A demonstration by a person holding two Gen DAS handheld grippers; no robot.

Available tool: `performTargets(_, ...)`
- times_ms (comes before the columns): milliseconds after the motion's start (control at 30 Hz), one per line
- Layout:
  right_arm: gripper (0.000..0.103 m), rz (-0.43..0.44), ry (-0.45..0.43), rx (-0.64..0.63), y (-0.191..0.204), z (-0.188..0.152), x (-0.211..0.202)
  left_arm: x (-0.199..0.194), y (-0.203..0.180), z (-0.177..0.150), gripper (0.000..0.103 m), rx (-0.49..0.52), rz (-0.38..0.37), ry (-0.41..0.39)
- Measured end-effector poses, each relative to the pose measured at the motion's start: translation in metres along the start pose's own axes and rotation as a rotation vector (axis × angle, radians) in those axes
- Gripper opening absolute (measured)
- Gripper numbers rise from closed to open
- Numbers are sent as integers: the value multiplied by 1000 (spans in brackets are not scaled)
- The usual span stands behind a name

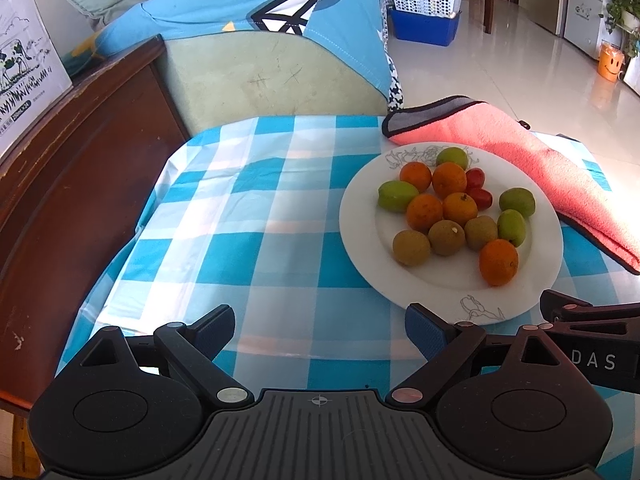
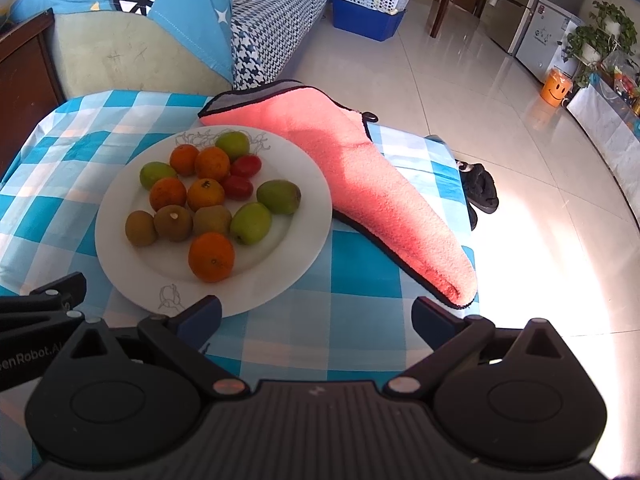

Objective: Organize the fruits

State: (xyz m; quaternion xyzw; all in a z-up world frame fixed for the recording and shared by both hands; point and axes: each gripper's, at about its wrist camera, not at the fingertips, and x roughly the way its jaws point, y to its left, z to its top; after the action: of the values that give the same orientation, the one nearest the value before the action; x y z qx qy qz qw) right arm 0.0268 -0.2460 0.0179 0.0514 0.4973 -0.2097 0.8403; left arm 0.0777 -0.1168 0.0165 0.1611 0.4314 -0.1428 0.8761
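A white plate [image 1: 540, 280] [image 2: 288, 264] lies on the blue-checked tablecloth [image 1: 256, 240] [image 2: 360, 292]. It carries several oranges [image 1: 498, 261] [image 2: 211, 257], green fruits [image 1: 396, 196] [image 2: 251, 223], brown kiwis [image 1: 411, 247] [image 2: 141, 228] and two red tomatoes [image 1: 475, 178] [image 2: 237, 187]. My left gripper [image 1: 320, 326] hovers open over bare cloth, left of the plate's near rim. My right gripper [image 2: 316, 316] is open too, its left finger over the plate's near rim, nothing between the fingers. Each gripper shows at the edge of the other's view.
A pink towel [image 1: 532, 168] [image 2: 372, 184] lies folded right of the plate, reaching the table's right edge. A green sofa with a blue cover [image 1: 256, 20] [image 2: 120, 8] stands behind the table, a dark wooden cabinet [image 1: 72, 184] at left. Tiled floor [image 2: 520, 160] spreads to the right.
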Motion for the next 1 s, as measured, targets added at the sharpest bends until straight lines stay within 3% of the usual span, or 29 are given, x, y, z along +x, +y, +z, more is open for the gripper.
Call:
performTargets(400, 101, 7, -2, -38, 13, -20, -6, -10, 8, -22, 93, 22, 13, 6)
performTargets(1000, 101, 86, 10, 25, 14, -95, -15, -26, 15, -85, 93, 16, -9, 56)
